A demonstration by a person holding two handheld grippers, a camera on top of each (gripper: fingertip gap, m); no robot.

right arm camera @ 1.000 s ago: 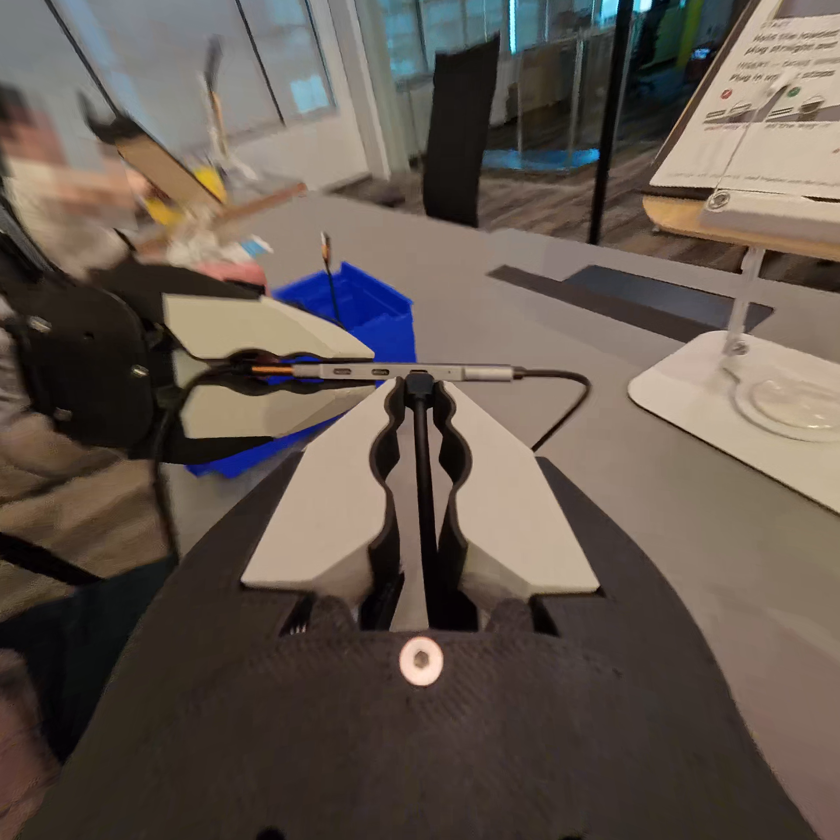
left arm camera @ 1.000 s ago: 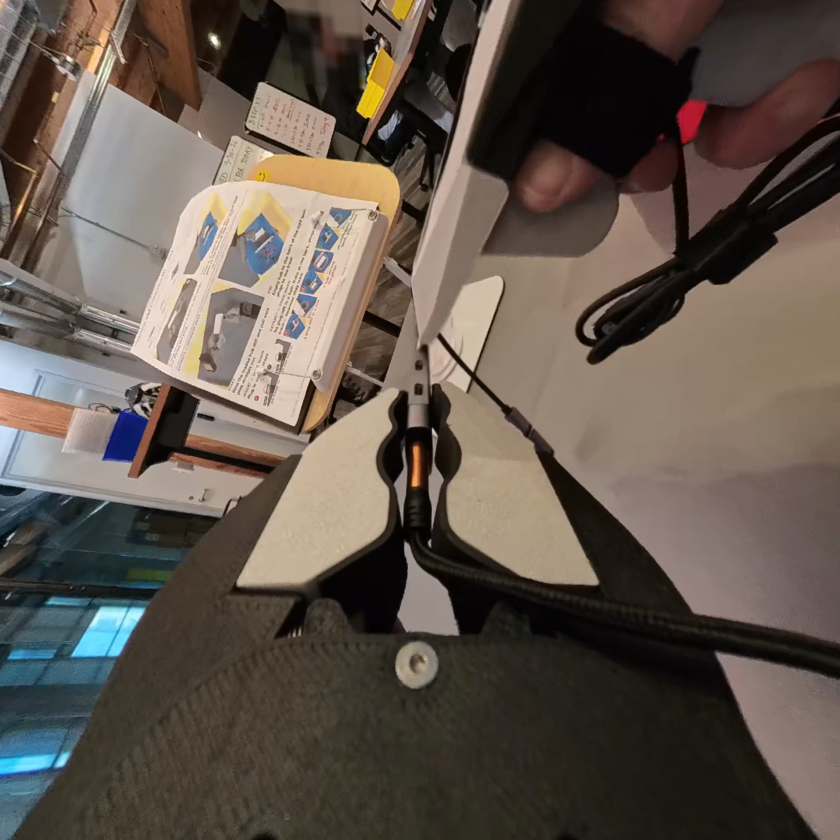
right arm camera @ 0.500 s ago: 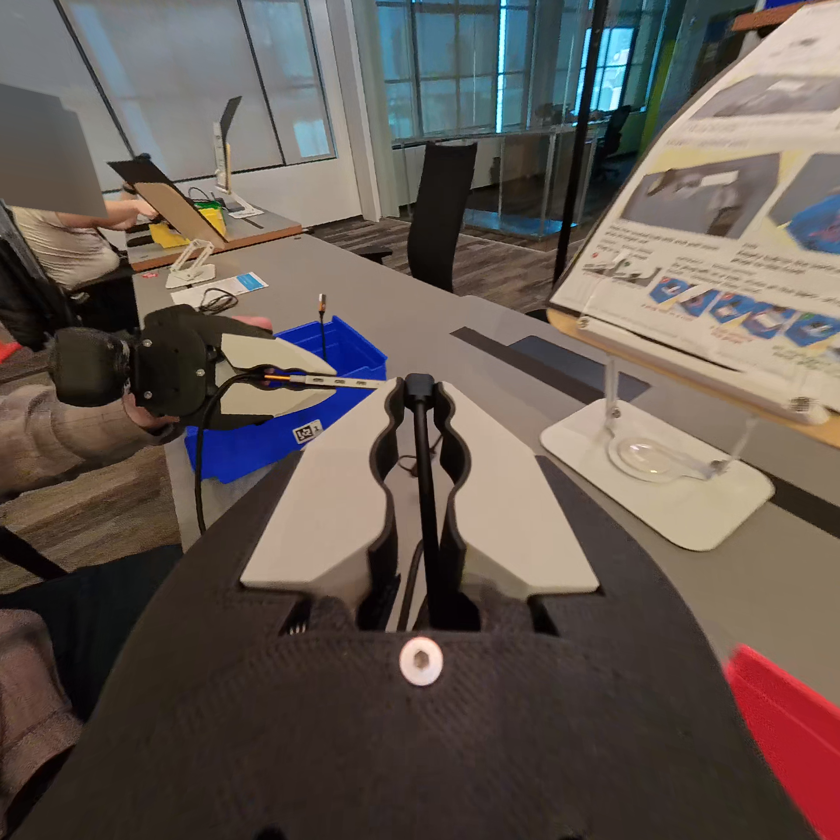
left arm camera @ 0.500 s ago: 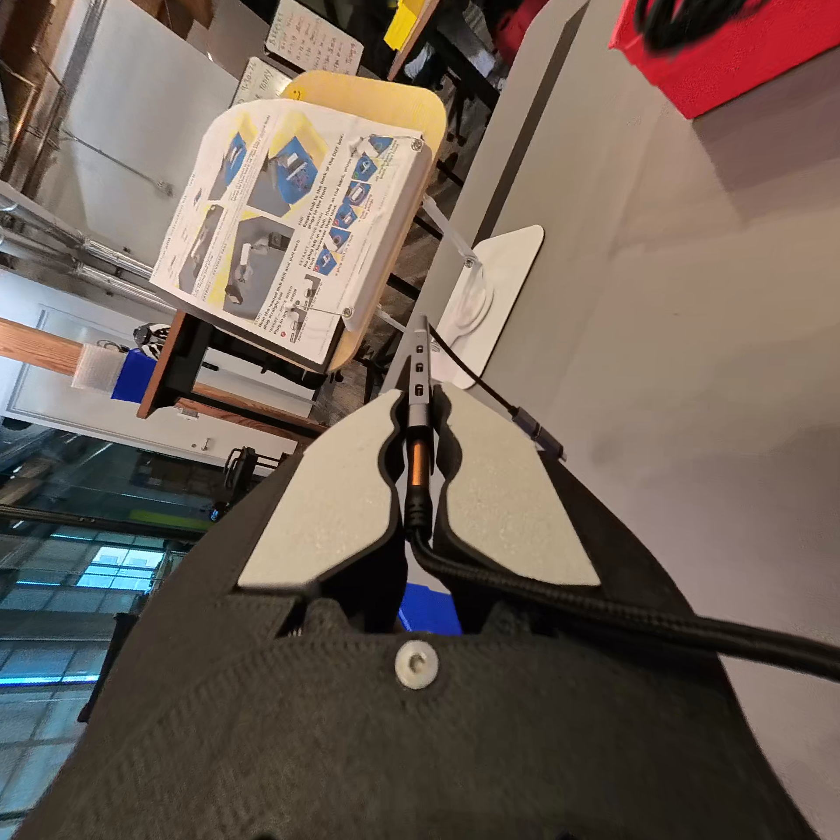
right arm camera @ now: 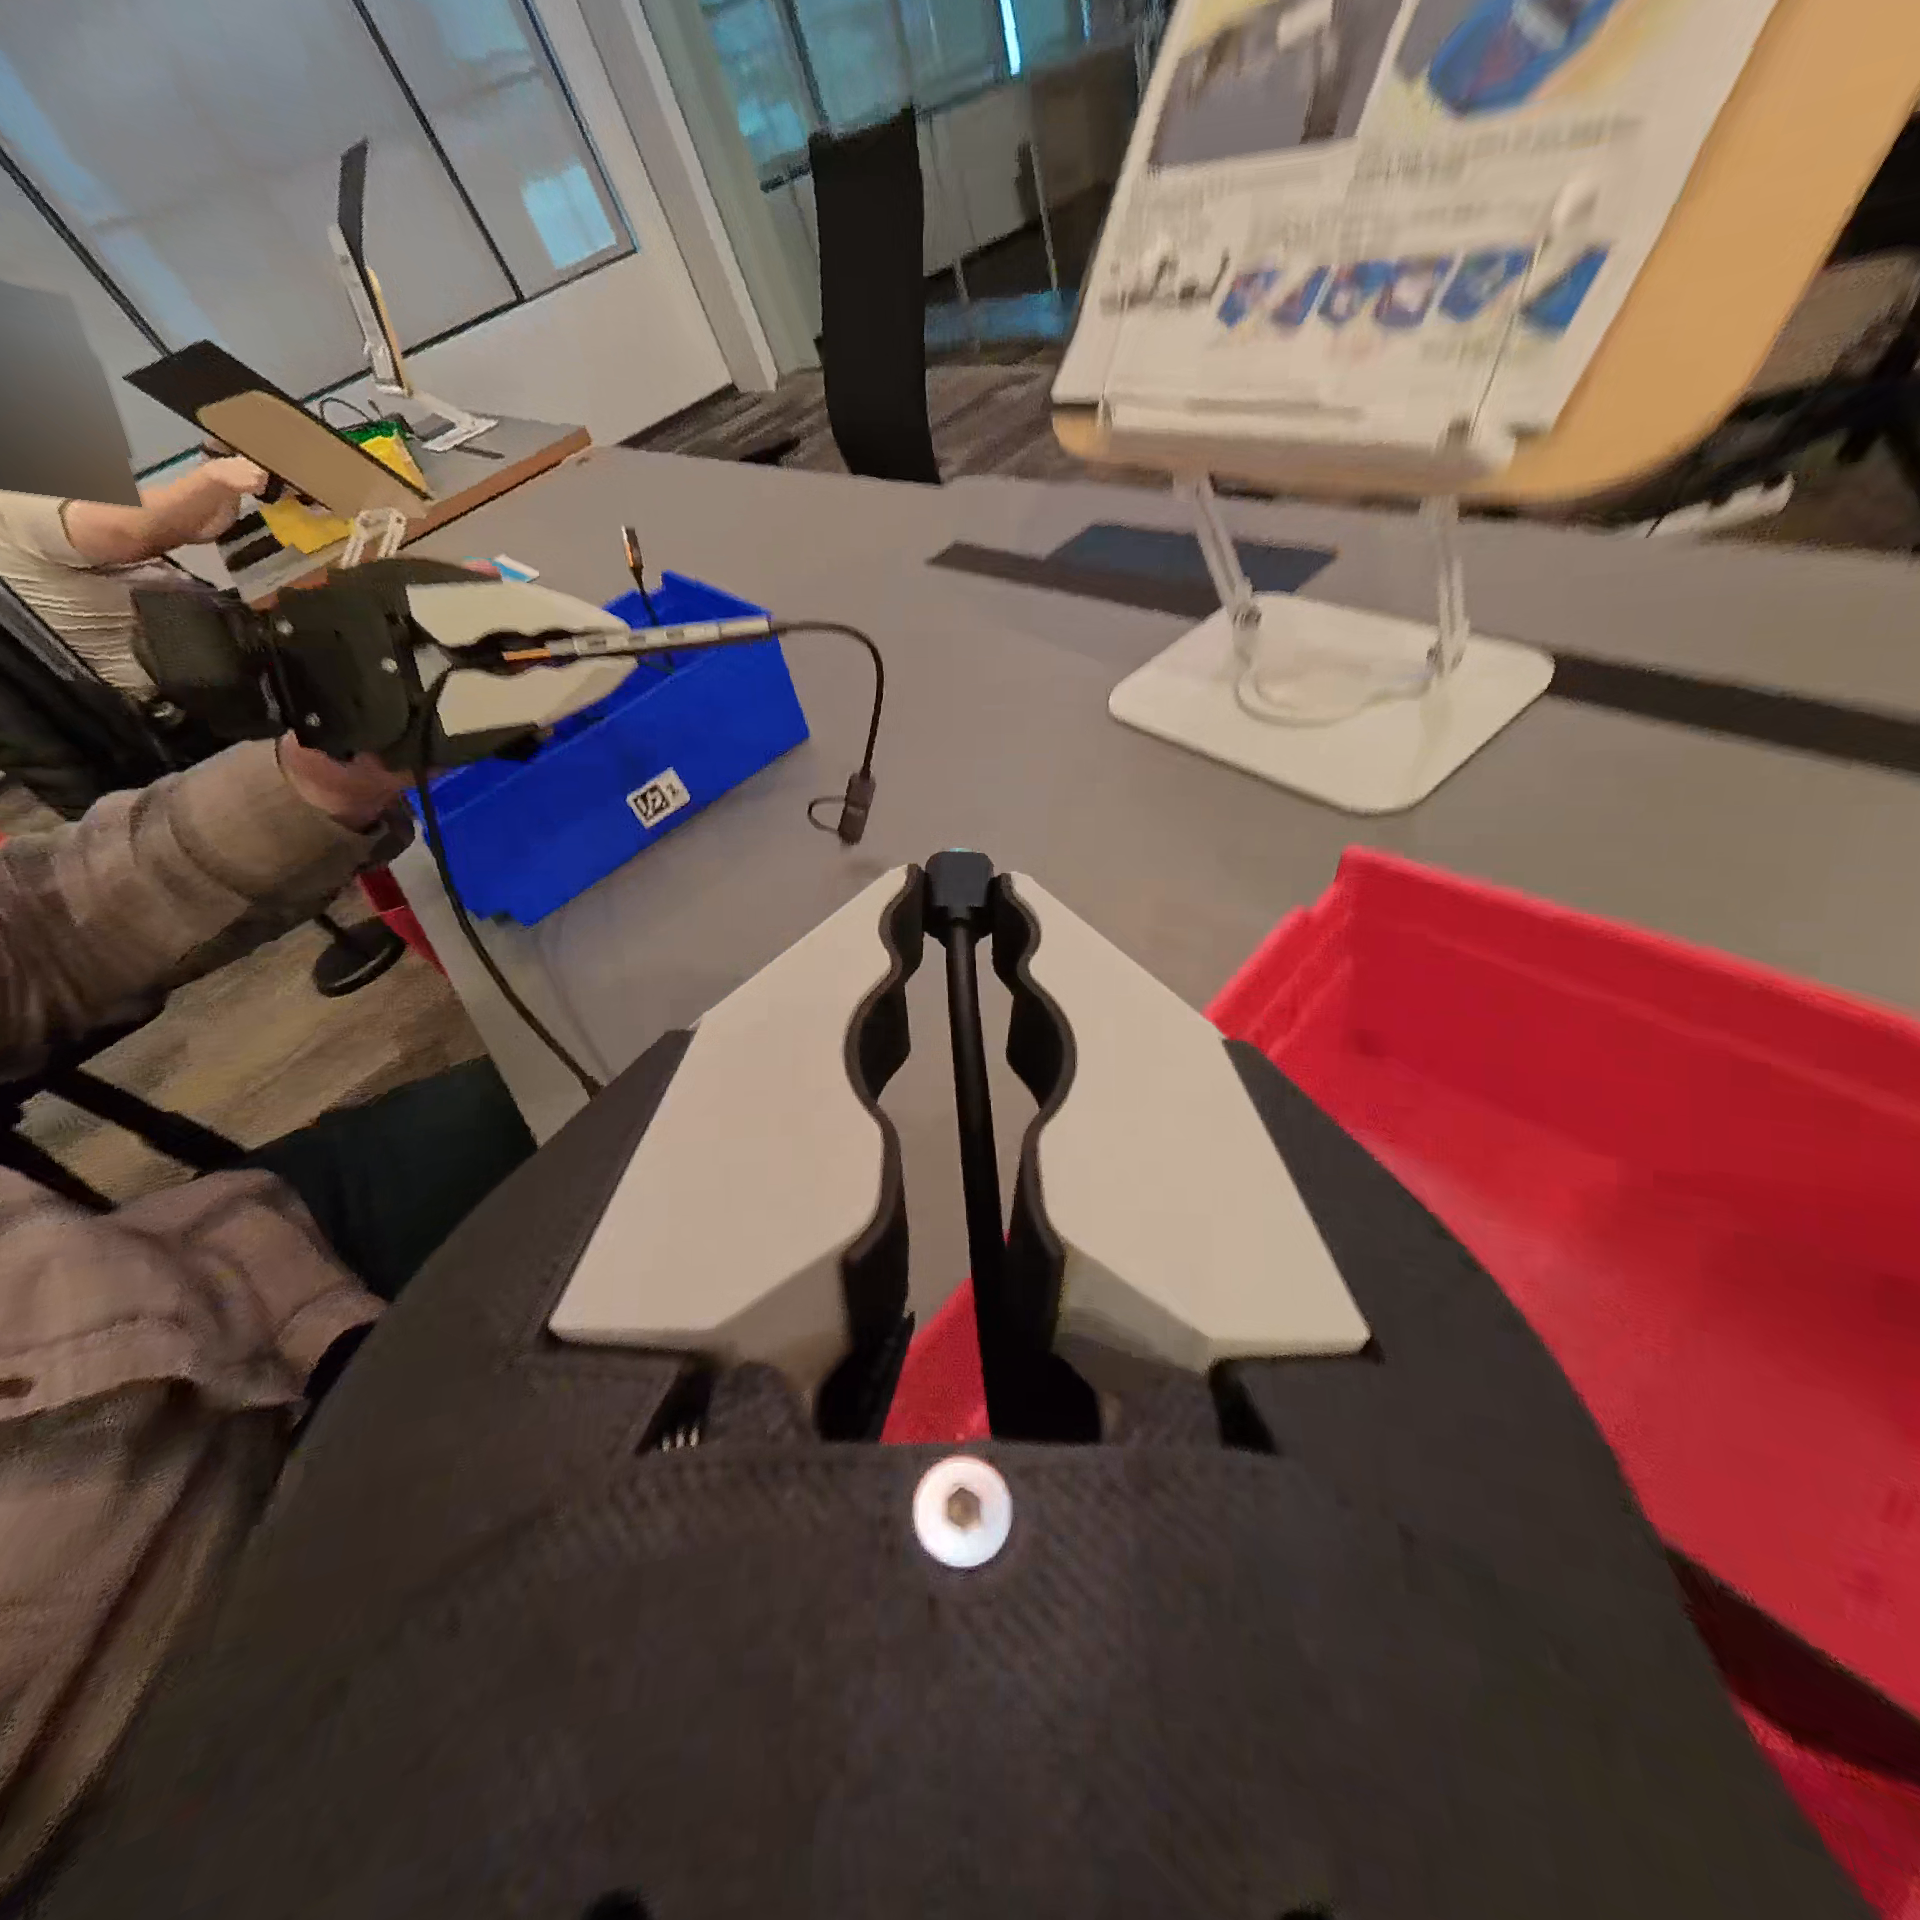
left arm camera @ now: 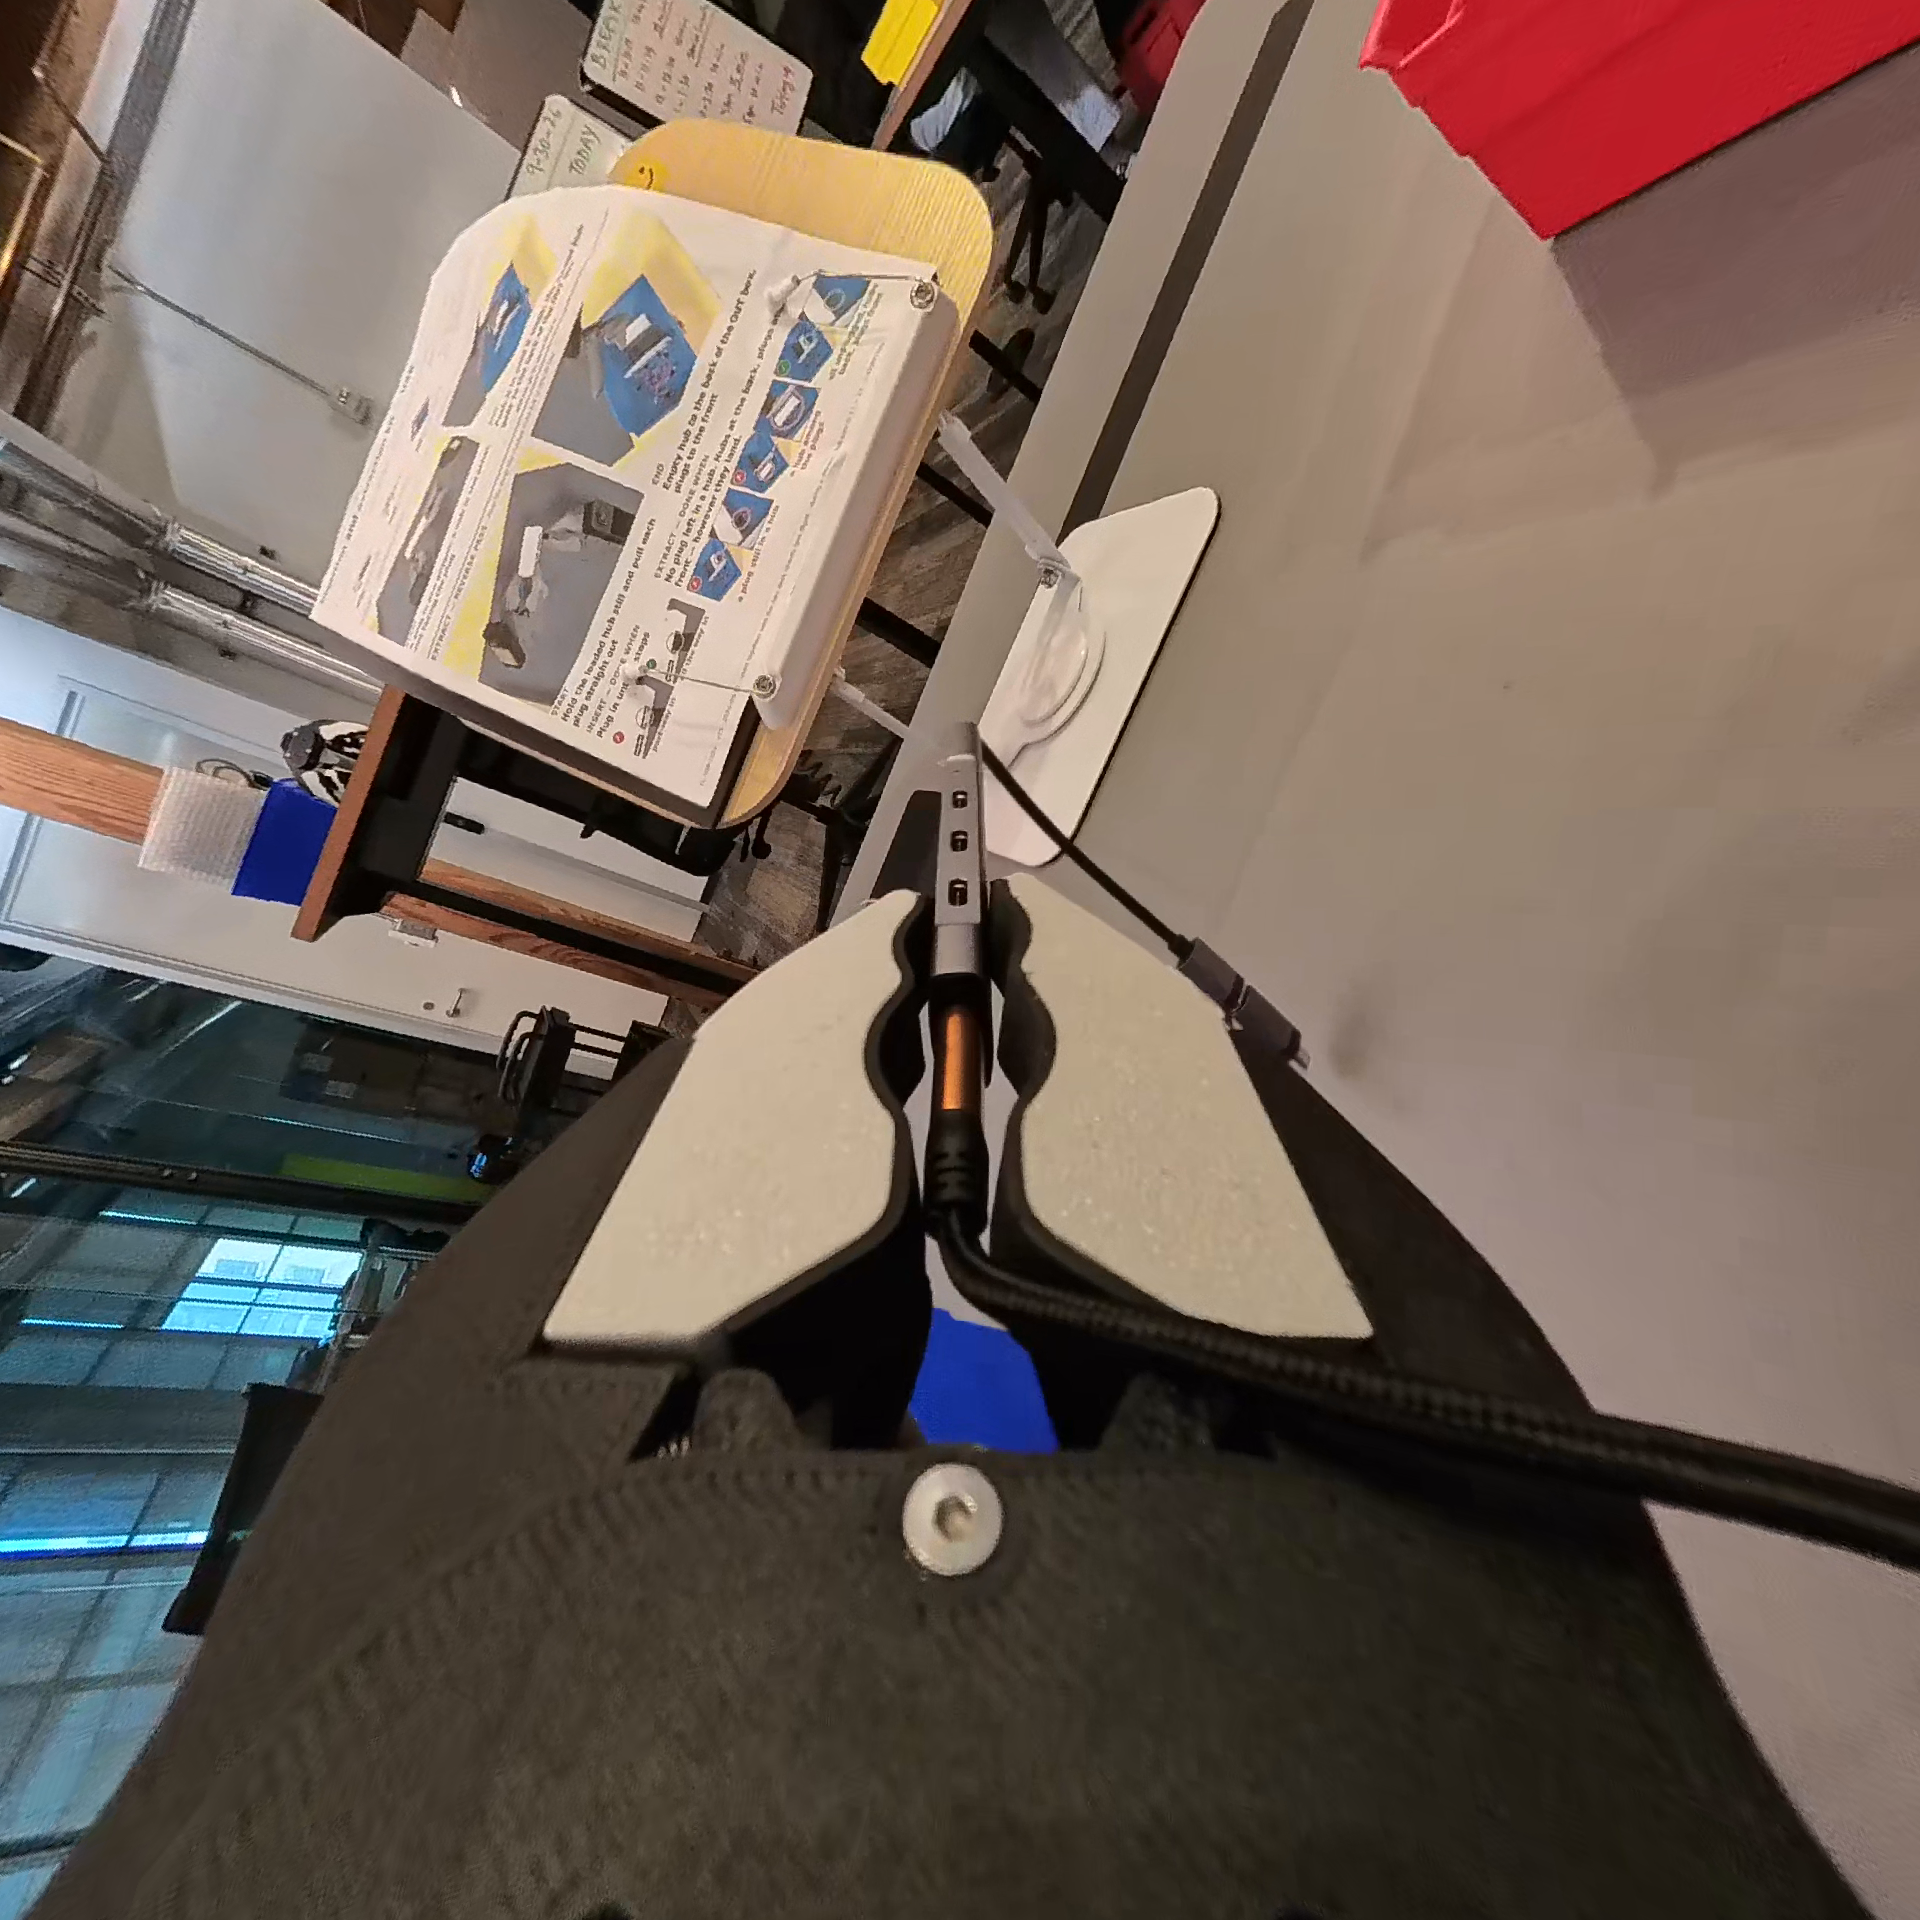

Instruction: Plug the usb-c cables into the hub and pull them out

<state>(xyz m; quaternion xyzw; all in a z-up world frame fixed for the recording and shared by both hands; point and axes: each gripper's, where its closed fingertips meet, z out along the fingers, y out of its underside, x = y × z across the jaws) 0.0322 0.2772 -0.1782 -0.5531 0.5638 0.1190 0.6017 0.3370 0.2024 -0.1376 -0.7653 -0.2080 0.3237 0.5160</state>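
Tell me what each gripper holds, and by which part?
Left gripper holds the hub by its cable-plugged end; right gripper holds a black cable just behind its plug.

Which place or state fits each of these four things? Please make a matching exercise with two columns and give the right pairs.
Things:
1. hub
2. black cable plug
3. red bin
4. paper stand

Places or states:
a. on the table, under the right tool
b. gripped at the tip of the right tool
c. on a white base at the far side of the table
d. held in the air by the left tool

Pairs: 1-d, 2-b, 3-a, 4-c
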